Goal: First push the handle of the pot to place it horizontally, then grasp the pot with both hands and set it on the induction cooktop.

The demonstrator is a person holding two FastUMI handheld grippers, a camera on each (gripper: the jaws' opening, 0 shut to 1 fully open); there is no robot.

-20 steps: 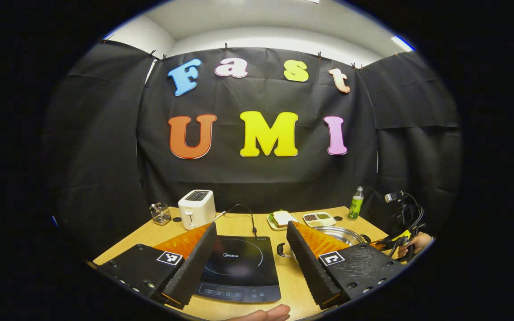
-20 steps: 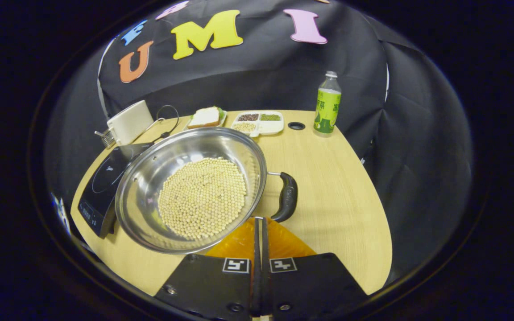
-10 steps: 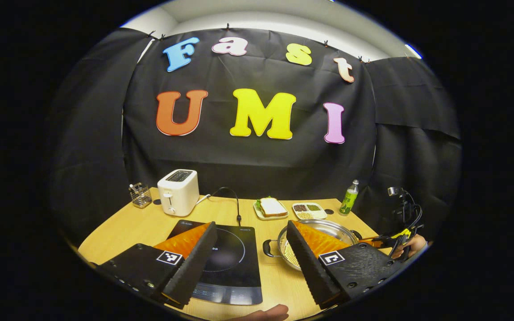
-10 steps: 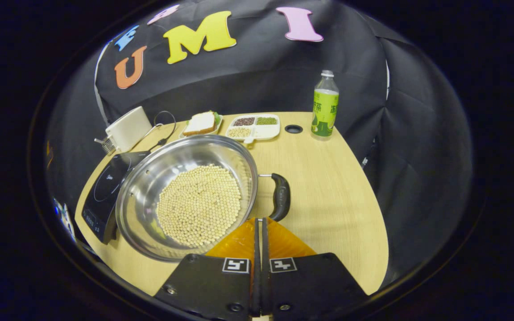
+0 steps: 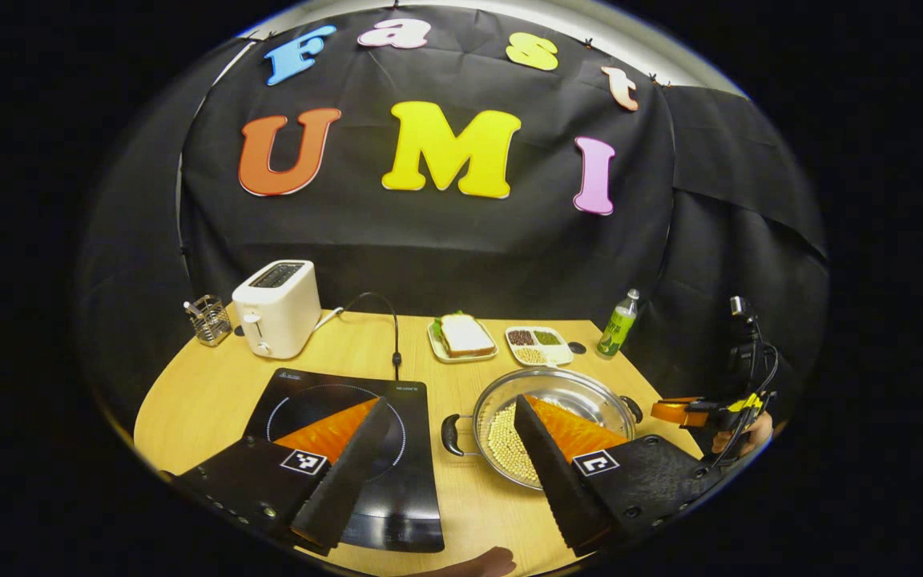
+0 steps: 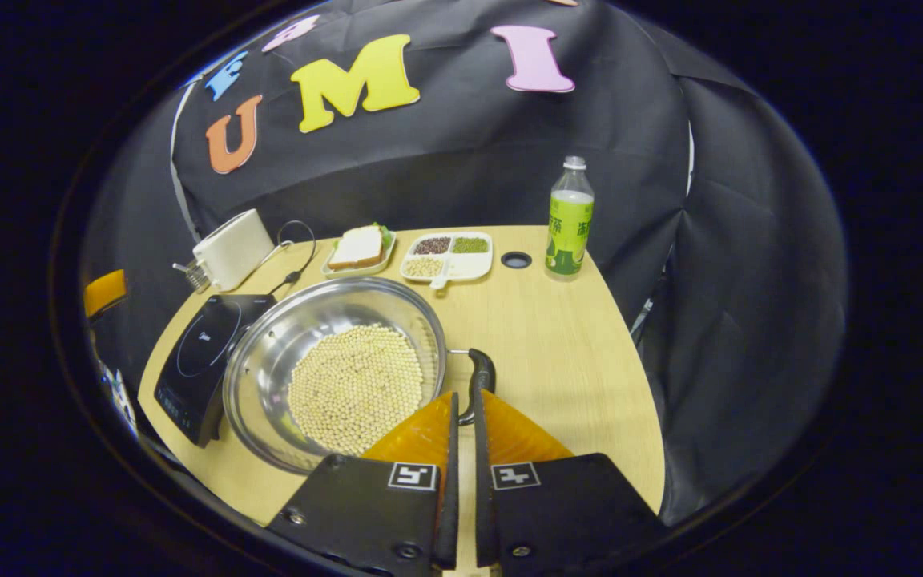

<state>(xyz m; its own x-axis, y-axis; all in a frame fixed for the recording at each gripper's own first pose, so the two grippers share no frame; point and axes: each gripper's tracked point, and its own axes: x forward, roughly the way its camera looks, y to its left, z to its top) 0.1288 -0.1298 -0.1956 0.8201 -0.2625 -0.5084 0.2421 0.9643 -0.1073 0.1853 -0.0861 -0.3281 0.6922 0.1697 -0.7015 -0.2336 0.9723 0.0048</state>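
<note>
- The right tongs (image 6: 461,401), pressed together half a second ago, are now seen parted by a narrow slit in the right gripper view. Nothing is gripped.
- The near handle (image 6: 479,378) of the pot (image 6: 341,369) now lies just beyond the tips of the right tongs, at 12 o'clock from them. Contact cannot be confirmed. A second ago this handle stood off at 1 o'clock, so the tongs have been brought into line with it.
- The left tongs (image 5: 445,449) are spread wide and hold nothing, as in the earlier frames. Their view has been tipped downward, so more of the surface (image 5: 213,393) is shown.
- In the left gripper view the pot (image 5: 582,393) rests on the surface at 3 o'clock of the induction cooktop (image 5: 421,449), just beside it and not on it. It holds a layer of pale beans (image 6: 353,385). Its far handle (image 5: 450,434) points at 9 o'clock toward the cooktop.
- The pot's position on the surface appears unchanged across the frames.
- The right tongs (image 5: 682,411) are also visible in the left gripper view, beyond the pot's rim at 3 o'clock.
- Judgement: the two handles already lie roughly crosswise, so the pushing step is taken as done or nearly done. The slight parting of the right tongs suggests preparation to grip the near handle. The two-handed lift is not yet begun.
</note>
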